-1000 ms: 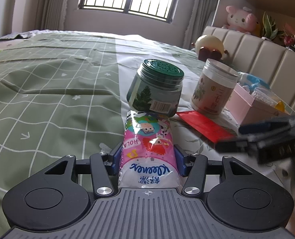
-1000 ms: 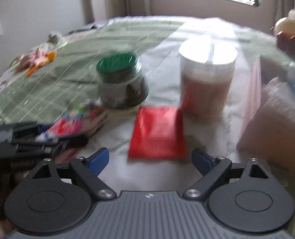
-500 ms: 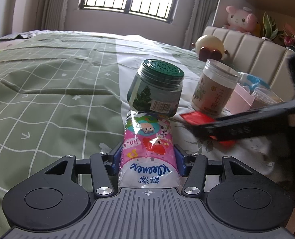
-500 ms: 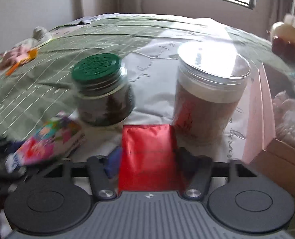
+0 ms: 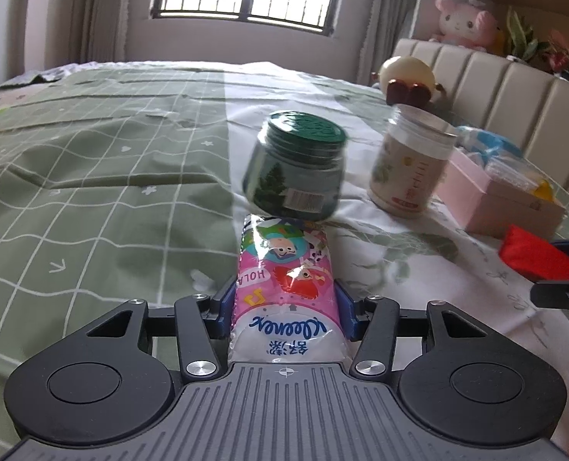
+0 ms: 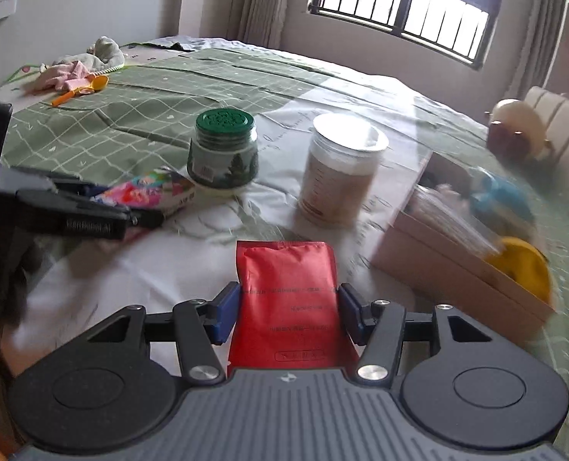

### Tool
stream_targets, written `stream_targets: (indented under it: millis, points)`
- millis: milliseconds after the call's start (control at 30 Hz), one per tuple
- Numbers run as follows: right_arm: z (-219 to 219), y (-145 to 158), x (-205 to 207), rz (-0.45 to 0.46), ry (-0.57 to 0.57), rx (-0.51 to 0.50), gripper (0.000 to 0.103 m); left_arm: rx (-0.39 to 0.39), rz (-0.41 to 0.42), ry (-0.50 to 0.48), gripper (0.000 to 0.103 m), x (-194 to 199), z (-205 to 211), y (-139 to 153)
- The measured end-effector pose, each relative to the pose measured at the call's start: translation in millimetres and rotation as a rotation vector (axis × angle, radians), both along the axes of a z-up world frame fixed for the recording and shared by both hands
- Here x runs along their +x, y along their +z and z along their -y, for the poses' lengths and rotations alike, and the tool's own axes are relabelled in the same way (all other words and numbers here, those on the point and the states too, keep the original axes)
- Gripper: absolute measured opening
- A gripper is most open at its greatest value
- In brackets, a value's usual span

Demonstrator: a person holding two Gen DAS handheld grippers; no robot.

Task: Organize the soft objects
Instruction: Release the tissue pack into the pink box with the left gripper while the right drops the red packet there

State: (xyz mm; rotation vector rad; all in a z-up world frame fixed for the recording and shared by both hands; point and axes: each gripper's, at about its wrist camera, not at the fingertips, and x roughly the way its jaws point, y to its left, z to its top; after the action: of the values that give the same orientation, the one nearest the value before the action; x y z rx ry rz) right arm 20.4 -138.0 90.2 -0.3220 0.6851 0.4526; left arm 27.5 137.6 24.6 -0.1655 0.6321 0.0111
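A pink Kleenex tissue pack lies lengthwise between my left gripper's blue pads, which press its sides and are closing slightly tighter; its far end touches a green-lidded jar. My right gripper is shut on a red soft pouch, held above the white cloth. In the left wrist view the red pouch and the right gripper show at the right edge. The right wrist view has the left gripper with the tissue pack at the left.
A beige canister stands right of the green-lidded jar. A pink box with soft items sits at the right, near a padded headboard. Clothes and an orange spoon lie far left on the green bedspread.
My right gripper closed on the red pouch and lifted it off the cloth, drawing back from the jars. The left gripper stayed in place, still holding the tissue pack.
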Motion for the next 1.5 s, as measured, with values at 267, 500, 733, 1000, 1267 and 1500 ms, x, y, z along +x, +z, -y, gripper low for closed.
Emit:
stream_targets:
  millis: [267, 500, 733, 1000, 1267, 1500]
  points:
    - [74.7, 23.1, -30.7, 0.063, -0.088, 0.020, 0.055, -0.095, 0.037, -0.292, 0.053, -13.5, 58.4, 40.9]
    - [141.5, 85.0, 30.8, 0.196, -0.214, 0.166, 0.055, -0.075, 0.178, -0.464, 0.053, 76.2, 134.4, 129.2]
    - [184.7, 91.2, 167.4, 0.066, -0.366, 0.311, 0.055, -0.184, 0.030, -0.379, 0.056, 212.2, 178.3, 111.7]
    - [206.6, 12.2, 275.5, -0.238, -0.458, 0.440, 0.055, -0.129, -0.103, -0.375, 0.058, 248.1, 181.9, 66.1]
    - [212.6, 0.9, 263.7, -0.311, -0.418, 0.503, 0.067, -0.064, 0.002, -0.379, 0.049, 226.9, 180.6, 97.2]
    - [205.9, 24.4, 255.7, -0.175, -0.434, 0.467, 0.071, -0.054, -0.101, -0.436, 0.028, 229.7, 196.9, 72.6]
